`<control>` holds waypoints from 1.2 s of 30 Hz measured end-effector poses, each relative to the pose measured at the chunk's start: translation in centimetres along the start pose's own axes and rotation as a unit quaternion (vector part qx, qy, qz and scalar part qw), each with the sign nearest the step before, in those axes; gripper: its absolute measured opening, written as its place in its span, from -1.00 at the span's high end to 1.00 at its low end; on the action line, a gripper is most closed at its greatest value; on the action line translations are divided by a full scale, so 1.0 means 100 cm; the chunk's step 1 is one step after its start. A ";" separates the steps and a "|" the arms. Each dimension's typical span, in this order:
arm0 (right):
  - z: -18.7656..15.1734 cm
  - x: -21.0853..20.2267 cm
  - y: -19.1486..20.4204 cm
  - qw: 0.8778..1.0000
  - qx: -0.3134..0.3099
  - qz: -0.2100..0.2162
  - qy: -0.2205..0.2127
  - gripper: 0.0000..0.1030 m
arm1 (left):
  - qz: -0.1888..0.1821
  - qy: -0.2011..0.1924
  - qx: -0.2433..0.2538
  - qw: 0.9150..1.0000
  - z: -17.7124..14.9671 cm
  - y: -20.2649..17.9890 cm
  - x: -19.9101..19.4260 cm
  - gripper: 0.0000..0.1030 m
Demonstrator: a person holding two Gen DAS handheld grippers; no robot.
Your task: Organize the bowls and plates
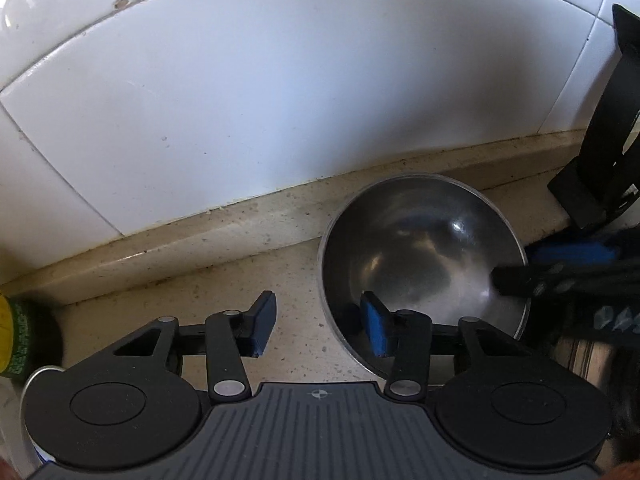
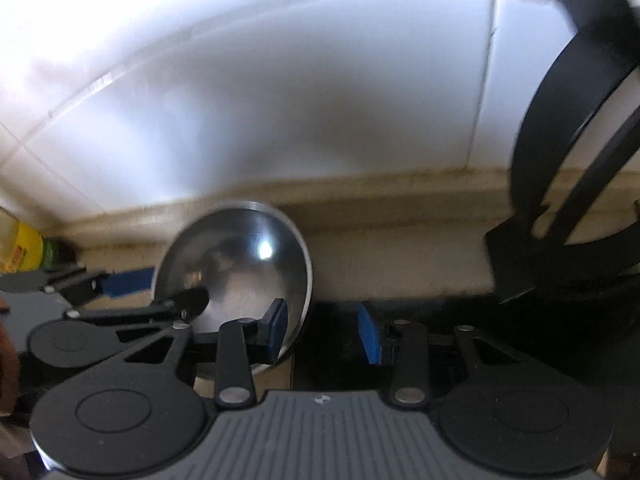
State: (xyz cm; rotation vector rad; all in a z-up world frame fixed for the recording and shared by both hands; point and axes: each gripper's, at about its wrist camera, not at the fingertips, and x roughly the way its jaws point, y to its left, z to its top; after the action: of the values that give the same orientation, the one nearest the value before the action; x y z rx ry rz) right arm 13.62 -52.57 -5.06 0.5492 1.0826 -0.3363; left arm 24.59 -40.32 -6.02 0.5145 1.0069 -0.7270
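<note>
A steel bowl (image 1: 420,256) sits on the beige counter (image 1: 248,280) by the tiled wall. My left gripper (image 1: 318,328) is open, straddling the bowl's left rim: its right finger is inside the bowl, its left finger outside. My right gripper (image 2: 322,332) is open too, straddling the bowl's (image 2: 240,264) right rim, with its left finger inside and its right finger outside. In the left wrist view the right gripper's fingers (image 1: 560,276) reach in over the far rim. The bowl tilts a little in the right wrist view.
A black dish rack (image 2: 560,152) stands at the right against the wall, also seen in the left wrist view (image 1: 608,140). A yellow and green container (image 1: 16,332) stands at the far left. White tiles (image 1: 280,80) back the counter.
</note>
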 end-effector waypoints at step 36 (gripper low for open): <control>-0.062 -0.113 0.063 0.996 -0.068 0.037 -0.043 0.29 | 0.014 -0.074 0.036 0.996 -0.054 -0.011 -0.137 0.36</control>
State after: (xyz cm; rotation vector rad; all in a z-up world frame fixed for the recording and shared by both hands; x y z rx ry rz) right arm 7.39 -43.93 4.48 0.4486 0.9908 -0.2173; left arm 16.10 -33.16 3.70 0.5283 0.8356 -0.7676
